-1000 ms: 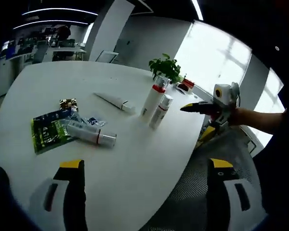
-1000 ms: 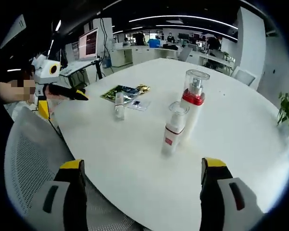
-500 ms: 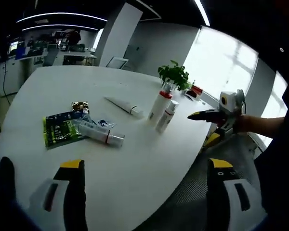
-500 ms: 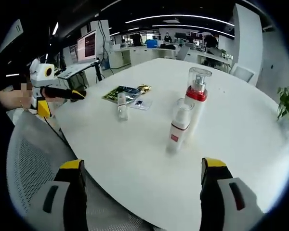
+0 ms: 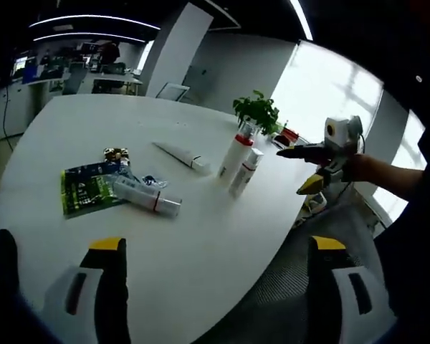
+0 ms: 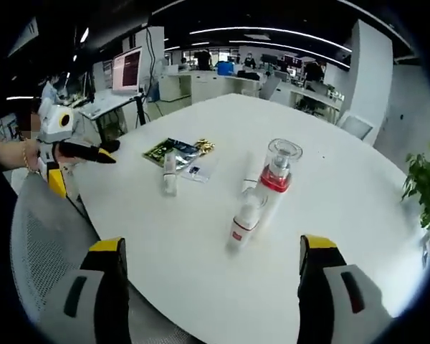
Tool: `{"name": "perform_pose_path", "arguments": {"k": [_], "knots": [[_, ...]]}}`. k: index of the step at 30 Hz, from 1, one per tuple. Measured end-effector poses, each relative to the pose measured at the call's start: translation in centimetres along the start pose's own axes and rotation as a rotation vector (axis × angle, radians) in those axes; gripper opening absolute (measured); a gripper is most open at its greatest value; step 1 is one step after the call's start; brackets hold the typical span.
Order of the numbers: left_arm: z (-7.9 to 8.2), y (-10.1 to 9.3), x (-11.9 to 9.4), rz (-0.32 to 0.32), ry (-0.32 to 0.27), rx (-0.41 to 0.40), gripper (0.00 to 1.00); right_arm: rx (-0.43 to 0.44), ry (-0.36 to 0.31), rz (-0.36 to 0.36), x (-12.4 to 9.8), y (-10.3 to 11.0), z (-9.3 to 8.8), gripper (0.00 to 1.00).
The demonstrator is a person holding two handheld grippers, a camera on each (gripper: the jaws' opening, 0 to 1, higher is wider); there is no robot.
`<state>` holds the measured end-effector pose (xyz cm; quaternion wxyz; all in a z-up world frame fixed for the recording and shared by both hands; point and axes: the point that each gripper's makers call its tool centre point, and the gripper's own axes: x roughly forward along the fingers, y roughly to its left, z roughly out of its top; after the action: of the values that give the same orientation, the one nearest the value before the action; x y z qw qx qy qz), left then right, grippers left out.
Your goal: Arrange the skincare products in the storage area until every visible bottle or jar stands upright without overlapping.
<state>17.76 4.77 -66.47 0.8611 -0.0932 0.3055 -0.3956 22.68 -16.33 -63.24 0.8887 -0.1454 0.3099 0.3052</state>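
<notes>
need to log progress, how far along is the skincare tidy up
Early. Done: the tall red-collared bottle and the small white bottle stand upright side by side on the table. In hand: nothing; the left gripper and right gripper are both open and empty, held off the table's edge. Left: the clear-capped bottle and the white tube lie flat, the bottle partly on the green sachet.
</notes>
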Motion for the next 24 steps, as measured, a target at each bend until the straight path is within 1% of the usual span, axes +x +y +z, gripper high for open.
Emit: {"name": "perform_pose_path", "arguments": {"k": [2,4,8,11,14,16,19,21,24], "knots": [[0.0,-0.1,0.0,-0.011,-0.003,-0.008,0.98,-0.031,0.016,-0.017,0.1,-0.3,0.8,1.0],[0.1,-0.3,0.0,-0.021,-0.007,-0.019,0.98,-0.065,0.025,-0.028,0.4,-0.9,2.1,1.0],[0.3,-0.4,0.0,-0.032,-0.014,-0.033,0.98,-0.08,0.007,-0.03,1.2,-0.6,5.2,1.0],[0.2,-0.4,0.0,-0.037,-0.009,-0.031,0.99,-0.091,-0.002,-0.024,2.5,-0.2,6.8,1.0],[0.3,-0.4,0.0,-0.041,-0.012,-0.033,0.99,-0.069,-0.002,-0.003,3.7,0.2,8.1,1.0],[0.4,-0.4,0.0,-0.044,-0.017,-0.029,0.99,-0.055,-0.02,0.002,4.4,0.4,9.1,0.99],[0.8,-0.7,0.0,-0.051,-0.028,-0.004,0.98,-0.037,-0.023,0.006,6.1,0.5,10.4,0.98],[1.1,-1.1,0.0,-0.058,-0.03,0.004,0.99,-0.021,-0.02,0.014,7.0,0.5,10.9,0.95],[1.3,-1.2,0.1,-0.066,-0.029,0.021,0.98,0.013,-0.003,0.012,9.4,0.1,11.5,0.96]]}}
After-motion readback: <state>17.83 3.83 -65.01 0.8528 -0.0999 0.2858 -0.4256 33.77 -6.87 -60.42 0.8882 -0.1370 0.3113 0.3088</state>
